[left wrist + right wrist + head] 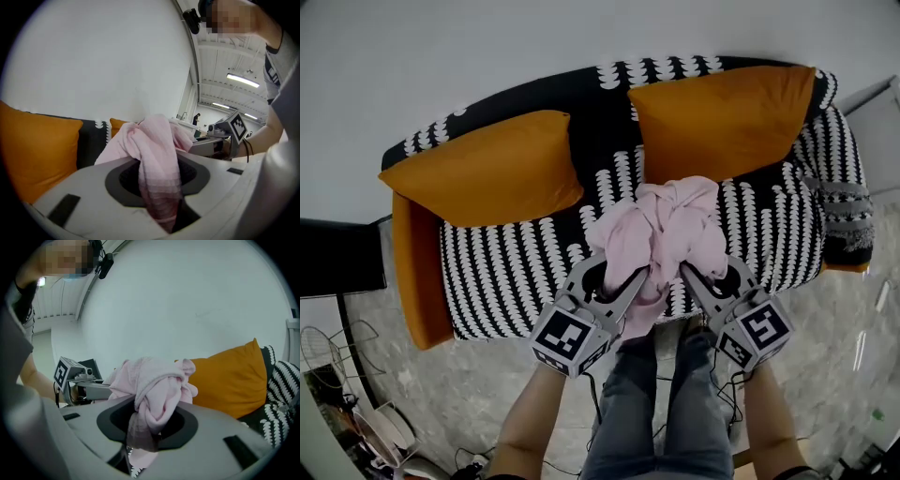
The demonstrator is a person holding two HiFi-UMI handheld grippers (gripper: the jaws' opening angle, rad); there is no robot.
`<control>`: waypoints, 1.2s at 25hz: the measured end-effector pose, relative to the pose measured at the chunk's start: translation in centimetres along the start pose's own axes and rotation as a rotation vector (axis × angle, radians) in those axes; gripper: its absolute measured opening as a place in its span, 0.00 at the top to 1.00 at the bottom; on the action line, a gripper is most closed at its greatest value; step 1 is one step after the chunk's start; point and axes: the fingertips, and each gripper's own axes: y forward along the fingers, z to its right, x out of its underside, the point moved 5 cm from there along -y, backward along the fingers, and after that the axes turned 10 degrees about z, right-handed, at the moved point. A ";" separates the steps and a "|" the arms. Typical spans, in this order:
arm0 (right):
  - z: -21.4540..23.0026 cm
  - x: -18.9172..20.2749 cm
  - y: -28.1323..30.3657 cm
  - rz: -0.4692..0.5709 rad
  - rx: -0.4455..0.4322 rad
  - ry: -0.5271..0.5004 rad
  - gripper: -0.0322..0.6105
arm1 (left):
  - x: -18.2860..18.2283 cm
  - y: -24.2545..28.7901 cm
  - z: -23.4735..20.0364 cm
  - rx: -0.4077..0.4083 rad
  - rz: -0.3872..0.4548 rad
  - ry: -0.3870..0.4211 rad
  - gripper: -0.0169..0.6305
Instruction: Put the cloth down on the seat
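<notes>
Item: pink cloth [661, 234], bunched, slung crosswise between our two grippers over the front middle of the seat [516, 272]. Left gripper [630, 279] clenched on its left fold, right gripper [696, 277] on its right. We judge the seat straight below, both hands equally near.

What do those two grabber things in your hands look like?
Both the left gripper and right gripper are light grey plastic claws. Each carries a cube of black-and-white square markers, and thin black cables hang underneath. The person wears blue jeans.
</notes>
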 end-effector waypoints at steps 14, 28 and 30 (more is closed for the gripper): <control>3.2 10.5 2.6 -0.079 0.000 0.052 0.73 | 10.3 1.8 -2.6 -0.038 -0.092 -0.031 0.69; 5.1 19.3 6.7 -0.164 0.003 0.068 0.73 | 19.1 2.5 -6.7 -0.078 -0.148 -0.077 0.69; 5.6 20.5 7.3 -0.188 0.008 0.068 0.73 | 20.4 2.9 -7.2 -0.084 -0.164 -0.083 0.69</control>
